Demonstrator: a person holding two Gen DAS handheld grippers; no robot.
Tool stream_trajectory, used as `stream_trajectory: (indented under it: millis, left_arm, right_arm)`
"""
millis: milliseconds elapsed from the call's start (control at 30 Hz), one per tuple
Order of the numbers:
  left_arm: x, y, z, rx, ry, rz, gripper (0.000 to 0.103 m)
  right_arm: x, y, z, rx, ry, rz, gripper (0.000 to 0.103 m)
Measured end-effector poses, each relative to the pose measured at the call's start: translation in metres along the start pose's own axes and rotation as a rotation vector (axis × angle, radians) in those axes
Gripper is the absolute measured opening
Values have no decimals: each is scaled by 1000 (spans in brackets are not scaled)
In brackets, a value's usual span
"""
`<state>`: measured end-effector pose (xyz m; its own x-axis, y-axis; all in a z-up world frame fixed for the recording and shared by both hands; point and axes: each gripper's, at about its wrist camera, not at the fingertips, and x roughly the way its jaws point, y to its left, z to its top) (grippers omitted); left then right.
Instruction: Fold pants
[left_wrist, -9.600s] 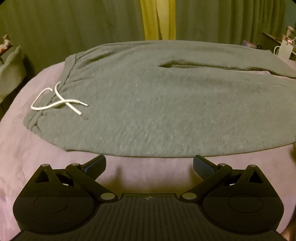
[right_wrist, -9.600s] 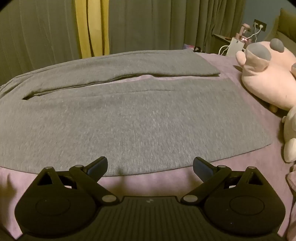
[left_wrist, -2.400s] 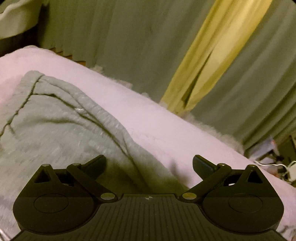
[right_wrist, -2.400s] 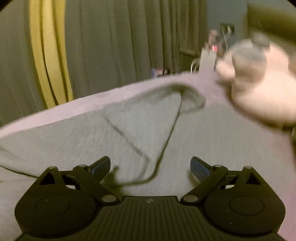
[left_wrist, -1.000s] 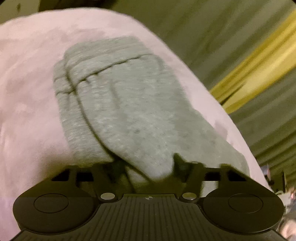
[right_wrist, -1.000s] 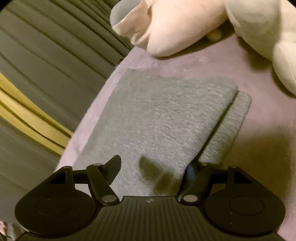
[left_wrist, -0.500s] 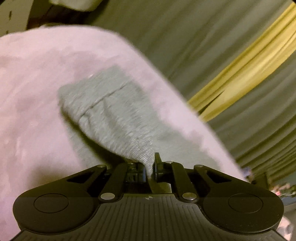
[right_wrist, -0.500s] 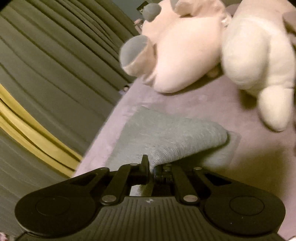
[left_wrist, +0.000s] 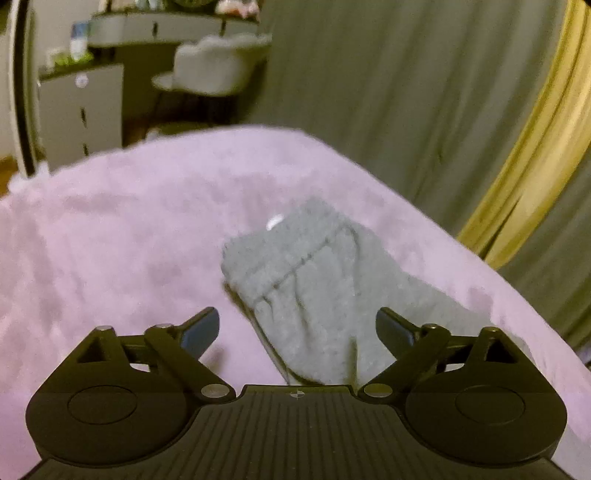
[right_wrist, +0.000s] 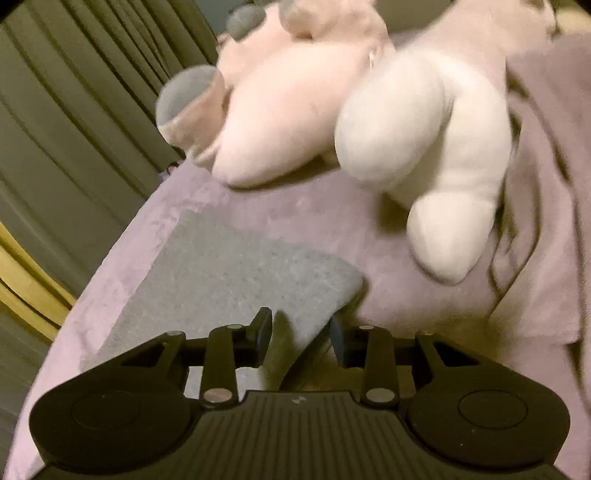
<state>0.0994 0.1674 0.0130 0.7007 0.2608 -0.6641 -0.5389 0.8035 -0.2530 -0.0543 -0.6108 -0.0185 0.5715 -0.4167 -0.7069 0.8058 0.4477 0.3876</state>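
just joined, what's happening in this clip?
A person with a handheld gripper in each hand is folding grey pants on a bed with a pink blanket. The pants lie folded in a narrow strip. The left gripper has its jaws wide open above the waistband end, holding nothing. The right gripper has just been opening; a lifted fold of the cuff end sits between its jaws, with gaps showing on both sides. Two plush toys sit beyond the cuff end.
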Motion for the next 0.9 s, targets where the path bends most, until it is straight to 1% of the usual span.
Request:
stream_trajectory:
  millis: [33, 100, 167, 200, 233, 267, 300, 333, 367, 400, 433, 467, 500, 533, 600, 633, 667, 700, 733, 767, 800, 833, 900]
  left_arm:
    - [-3, -3, 0, 11, 4, -17, 96]
    - [-6, -10, -8, 48, 29, -55, 96]
    - [1, -24, -20, 86, 58, -73, 96]
    - [3, -29, -26, 97, 79, -83, 96]
    - [6, -33, -32, 101, 99, -99, 96]
    - [8, -36, -37, 102, 119, -118, 96]
    - [13, -39, -42, 105, 138, -125, 96]
    - [18, -42, -45, 116, 151, -103, 96]
    - [21, -42, -45, 123, 147, -74, 96]
    - [23, -39, -42, 114, 124, -29, 96]
    - [25, -34, -40, 92, 104, -8, 96]
    - [29, -26, -35, 55, 96, -1, 96]
    - [30, -18, -32, 23, 101, 1, 96]
    - [35, -10, -26, -18, 113, 11, 96]
    - [44, 4, -16, -70, 129, 25, 96]
    - [46, 7, -14, -76, 134, 20, 95]
    - [50, 10, -11, -71, 144, 4, 91]
    - [55, 8, -10, -60, 153, -9, 89]
    - [62, 7, -7, -46, 166, -24, 88]
    - [67, 6, -4, -40, 178, -36, 87]
    - [72, 4, -3, -42, 194, -53, 87]
    - [82, 5, -1, -62, 226, -61, 87]
    - [93, 10, -2, -121, 282, -53, 83]
  right_arm:
    - [-6, 0, 0, -9, -15, 9, 33]
    - [-14, 6, -2, -32, -38, 55, 33]
    - [-10, 14, -4, -71, -26, 106, 34]
    - [-4, 19, -6, -87, 2, 131, 35]
    - [4, 20, -9, -94, 42, 155, 39]
    - [18, 17, -11, -95, 106, 173, 47]
    - [28, 14, -14, -97, 155, 149, 48]
    - [34, 11, -16, -115, 162, 125, 42]
    - [30, 10, -17, -143, 125, 111, 42]
    - [25, 12, -16, -168, 104, 62, 46]
    - [21, 14, -16, -190, 89, -8, 67]
    - [17, 13, -17, -198, 82, -33, 77]
    - [12, 10, -18, -193, 82, 6, 77]
    - [7, 7, -18, -172, 100, 73, 78]
    - [2, 2, -20, -121, 148, 180, 84]
    - [-2, 0, -22, -90, 162, 230, 91]
    - [-2, -1, -24, -55, 182, 288, 96]
    - [0, 1, -26, -34, 201, 323, 97]
    - [3, 5, -29, -27, 224, 347, 97]
    - [8, 10, -32, -39, 253, 351, 97]
    - [15, 18, -36, -69, 293, 328, 97]
    - [18, 21, -37, -91, 319, 305, 97]
    - [13, 20, -37, -97, 320, 298, 97]
